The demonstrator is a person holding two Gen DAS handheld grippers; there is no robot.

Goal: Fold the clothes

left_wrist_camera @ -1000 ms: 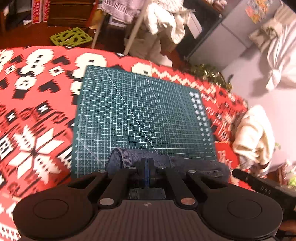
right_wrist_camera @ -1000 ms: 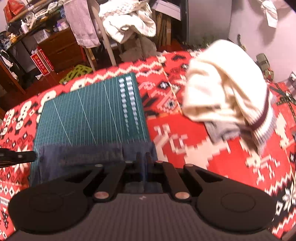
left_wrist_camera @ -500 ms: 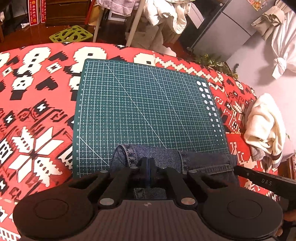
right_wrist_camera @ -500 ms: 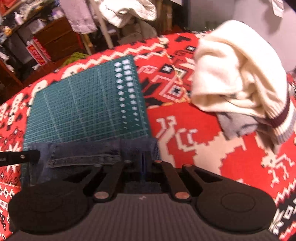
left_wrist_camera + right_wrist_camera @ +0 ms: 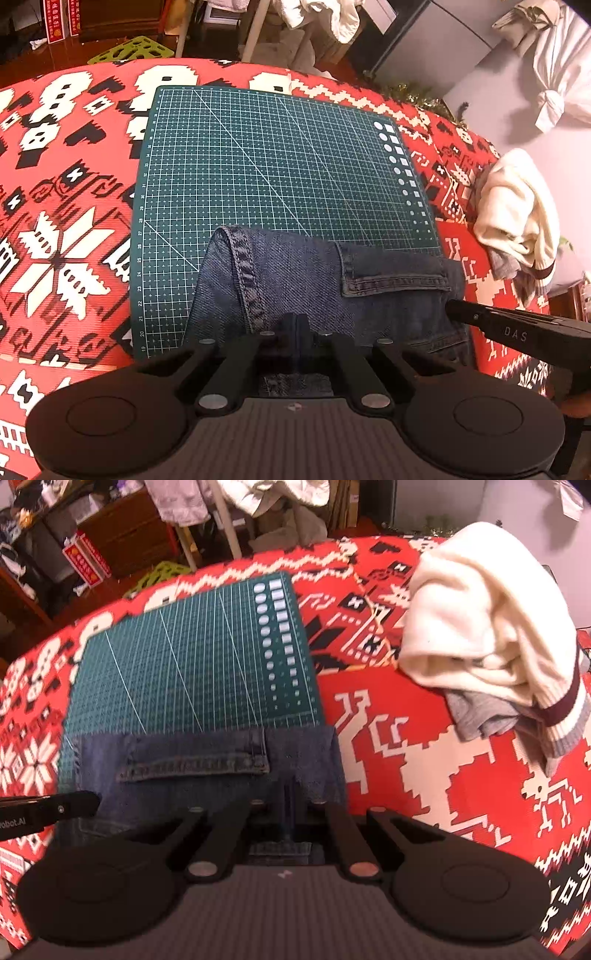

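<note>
Warm dim light; fisheye-bent edges

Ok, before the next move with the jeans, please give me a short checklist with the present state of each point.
1. Left gripper shut on the jeans: ok, fingers closed with denim between.
2. Right gripper shut on the jeans: ok, the same.
3. Both grips on the near edge, apart from each other: ok, each gripper's tip shows at the side of the other view.
4. Mat free beyond the jeans: ok, bare grid shows.
5. Sweater apart from the jeans: ok, it lies to the right on the red cloth.
6. Jeans flat under the grippers: cannot tell, hidden.
</note>
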